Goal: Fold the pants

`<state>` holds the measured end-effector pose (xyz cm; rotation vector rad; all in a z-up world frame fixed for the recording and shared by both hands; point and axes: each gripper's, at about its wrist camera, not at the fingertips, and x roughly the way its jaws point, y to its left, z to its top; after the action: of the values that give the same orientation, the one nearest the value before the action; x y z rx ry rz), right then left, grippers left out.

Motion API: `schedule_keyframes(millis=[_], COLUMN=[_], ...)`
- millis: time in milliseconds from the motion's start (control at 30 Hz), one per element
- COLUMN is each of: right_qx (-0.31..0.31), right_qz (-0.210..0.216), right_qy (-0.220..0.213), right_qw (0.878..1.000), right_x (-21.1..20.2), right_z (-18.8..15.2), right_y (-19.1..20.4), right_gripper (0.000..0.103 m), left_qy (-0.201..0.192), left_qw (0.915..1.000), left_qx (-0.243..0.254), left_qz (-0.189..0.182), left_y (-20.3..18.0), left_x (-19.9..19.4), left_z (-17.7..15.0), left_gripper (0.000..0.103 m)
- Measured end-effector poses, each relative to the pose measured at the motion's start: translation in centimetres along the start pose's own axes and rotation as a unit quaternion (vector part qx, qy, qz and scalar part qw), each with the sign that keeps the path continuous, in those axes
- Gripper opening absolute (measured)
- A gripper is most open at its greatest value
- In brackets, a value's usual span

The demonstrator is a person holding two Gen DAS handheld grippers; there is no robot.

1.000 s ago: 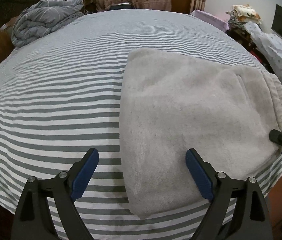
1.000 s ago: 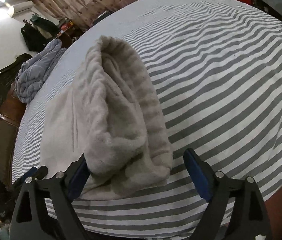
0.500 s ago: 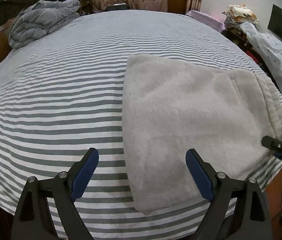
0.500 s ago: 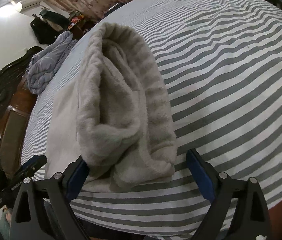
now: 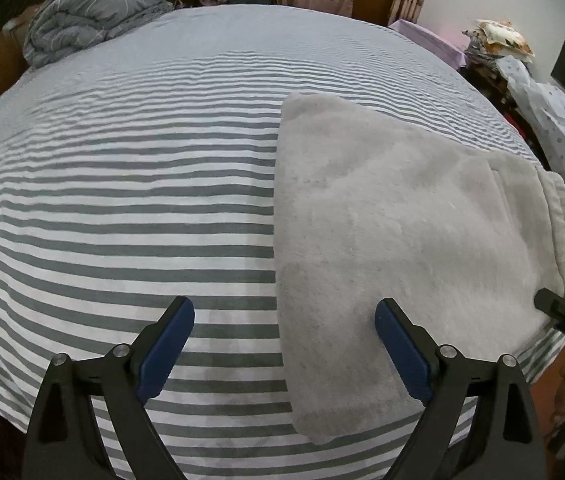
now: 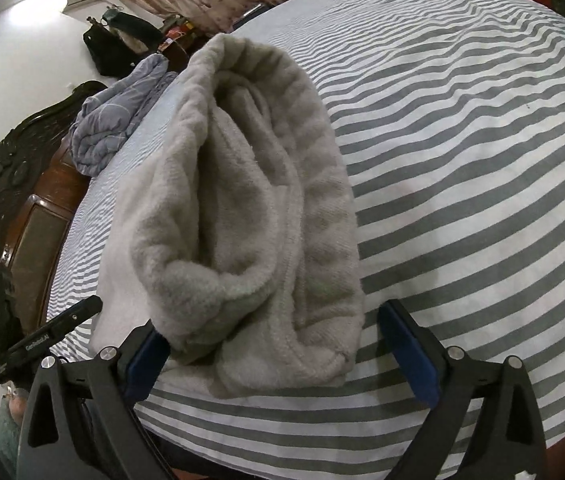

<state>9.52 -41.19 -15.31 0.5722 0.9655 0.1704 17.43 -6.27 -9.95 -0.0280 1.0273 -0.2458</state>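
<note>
Grey fleece pants point(image 5: 402, 220) lie folded flat on the striped bed sheet point(image 5: 122, 200), in the right half of the left wrist view. My left gripper point(image 5: 282, 344) hovers over their near left edge, jaws opening, pinching nothing. In the right wrist view the bulky waistband end of the pants point(image 6: 242, 200) lies between the fingers of my right gripper point(image 6: 278, 344). Its jaws are opening; the left pad brushes the fabric and the right pad stands apart. Part of the right gripper point(image 5: 562, 312) shows at the pants' right end.
A crumpled grey-blue duvet point(image 5: 94, 12) sits at the far left corner of the bed. A dark carved headboard point(image 6: 2, 200) runs along the left. Piled clothes point(image 5: 554, 128) stand beyond the bed's right edge. The bed's near edge drops off under both grippers.
The left gripper shifted left, so the pants sit further right in its view. The right jaws spread wider around the waistband end and that view rolled slightly.
</note>
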Motion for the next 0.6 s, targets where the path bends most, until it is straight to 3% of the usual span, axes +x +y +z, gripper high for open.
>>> schedule_keyframes(millis=[167, 300, 600], right_qx=[0.001, 0.003, 0.005], right_qz=[0.021, 0.043, 0.092], right_qy=[0.009, 0.021, 0.028], right_qw=[1.0, 0.999, 0.995], right_x=[0.2, 0.0, 0.9], right_z=[0.1, 0.0, 1.3], right_y=[0.0, -0.6, -1.7], right_gripper=[0.097, 0.097, 0.099], left_qy=[0.016, 0.033, 0.058], left_qw=[0.9965, 0.9887, 0.9836], left_qx=[-0.061, -0.109, -0.099], left_qz=[-0.055, -0.097, -0.139], left_y=[2.3, 4.4, 4.0], left_x=[0.1, 0.7, 2.3], left_z=[0.1, 0.3, 0.8], left_gripper=[0.095, 0.095, 0.097])
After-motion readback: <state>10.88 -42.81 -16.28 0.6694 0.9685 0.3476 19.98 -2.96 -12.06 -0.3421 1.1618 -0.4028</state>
